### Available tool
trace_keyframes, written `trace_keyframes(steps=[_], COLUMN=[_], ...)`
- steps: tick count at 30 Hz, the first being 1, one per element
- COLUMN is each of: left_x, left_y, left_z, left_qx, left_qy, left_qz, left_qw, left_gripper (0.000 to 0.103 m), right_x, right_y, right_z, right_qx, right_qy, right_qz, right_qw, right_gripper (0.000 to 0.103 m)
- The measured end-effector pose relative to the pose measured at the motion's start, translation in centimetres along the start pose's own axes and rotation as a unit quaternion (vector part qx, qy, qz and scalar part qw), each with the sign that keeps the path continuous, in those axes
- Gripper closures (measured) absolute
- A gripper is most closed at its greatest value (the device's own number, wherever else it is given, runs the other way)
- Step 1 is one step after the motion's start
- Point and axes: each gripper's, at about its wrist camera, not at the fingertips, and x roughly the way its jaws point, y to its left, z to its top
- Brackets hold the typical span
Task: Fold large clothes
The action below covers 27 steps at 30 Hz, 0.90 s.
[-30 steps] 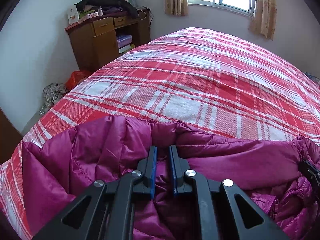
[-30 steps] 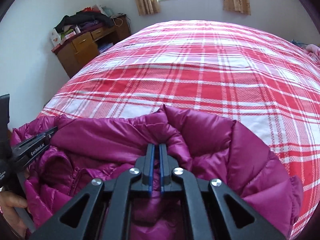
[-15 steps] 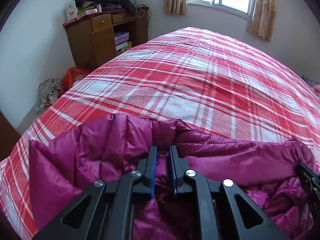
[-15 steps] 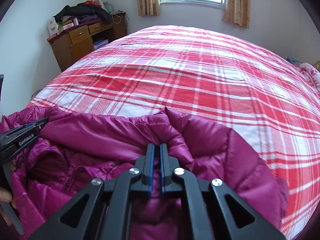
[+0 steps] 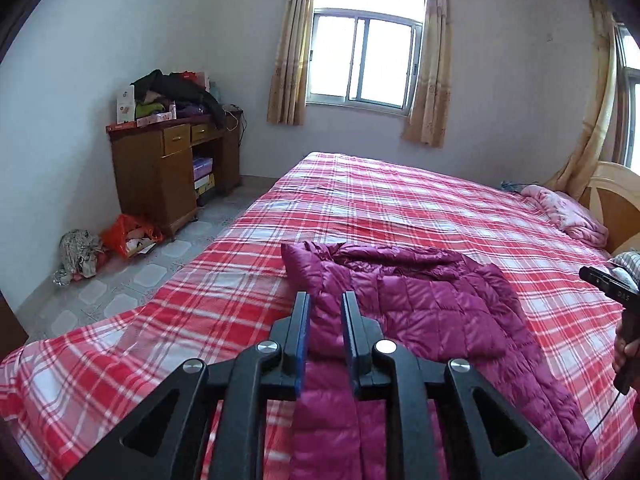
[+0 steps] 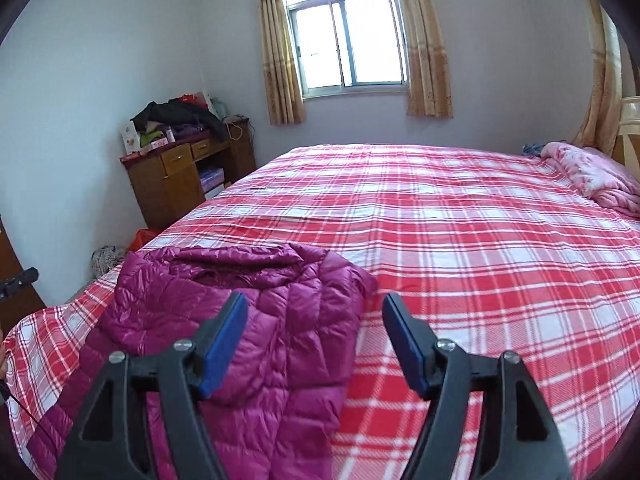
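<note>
Both grippers have pulled up and back from the jacket since the earlier frames, where each pinched a bunched edge of it close under the lens; now the whole bed shows.

From the left wrist view, I see the left gripper (image 5: 324,334) hanging above the near part of the magenta down jacket (image 5: 420,308); its jaws have just been opening a little and stand narrowly apart, with the fabric seen through the gap well below them, so I read nothing as held; the jacket lies on the red plaid bedspread (image 5: 400,208), near the front-left corner of the bed, its far end doubled over on itself; the right gripper (image 5: 608,284) shows at the right edge in a hand (image 5: 624,350).

From the right wrist view, the right gripper (image 6: 316,340) has just been opening and its fingers are spread wide and empty; the jacket (image 6: 256,320) sits below and to the left of them, with a pink blanket (image 6: 588,172) well apart at the head of the bed.

I judge one fold just laid and released; the next move calls for choosing fresh edges, probably the long sides or the near hem, and lowering both grippers to pinch them evenly, since puffy fabric springs back.
</note>
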Motion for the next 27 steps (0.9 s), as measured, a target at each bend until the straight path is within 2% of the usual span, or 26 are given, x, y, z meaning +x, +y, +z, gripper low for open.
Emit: trace_keyframes(steps=[4,6,9,12,15,17,19,21,25,27], left_x=[-5.8,-7.2,-8.6,-8.1,-7.1,-6.6,-5.2,-4.8,-4.1,-4.2], left_y=[0.2,-0.4,-1.4,-2.6,-3.2,-3.6,-4.2,-4.6,-3.8,-3.5], left_z=[-3.3,-5.1,-8.0,-11.3,-14.5,-16.4,-18.0,-18.8,-19.6,-19.7], left_qx=[0.016,0.034,0.058,0.082,0.086,0.088,0.104,0.114,0.081,0.078], left_qy=[0.012,0.024,0.037,0.080,0.126,0.149,0.180,0.193,0.213,0.210], left_qz=[0.011,0.006,-0.004,-0.019,-0.027,-0.025,-0.007,0.011,0.008,0.019], left_qw=[0.9997,0.9991,0.9976,0.9932,0.9880,0.9846,0.9781,0.9744,0.9736,0.9745], left_gripper=[0.074,0.055,0.043,0.042,0.042,0.042,0.042,0.042,0.042,0.042], right_x=[-5.1,-6.7,-8.7,-10.0,-10.8,-10.7,-10.4,-10.6,-10.3,-9.9], right_y=[-1.5,-2.0,-2.4,-2.7,-2.8,-2.9,-3.0,-3.3,-3.6,-3.4], right_z=[-3.1,-4.6,-7.3,-10.2,-13.4,-15.3,-16.9,-18.2,-20.2,-20.8], right_qx=[0.006,0.001,0.001,0.013,0.018,0.022,0.037,0.052,0.080,0.080], right_qy=[0.008,0.018,0.034,0.058,0.083,0.104,0.121,0.128,0.141,0.154], right_qz=[0.009,0.016,0.021,0.032,0.030,0.025,0.022,0.023,0.028,0.027], right_qw=[1.000,1.000,0.999,0.998,0.996,0.994,0.992,0.990,0.986,0.985], right_gripper=[0.031,0.031,0.031,0.031,0.031,0.031,0.031,0.031,0.031,0.031])
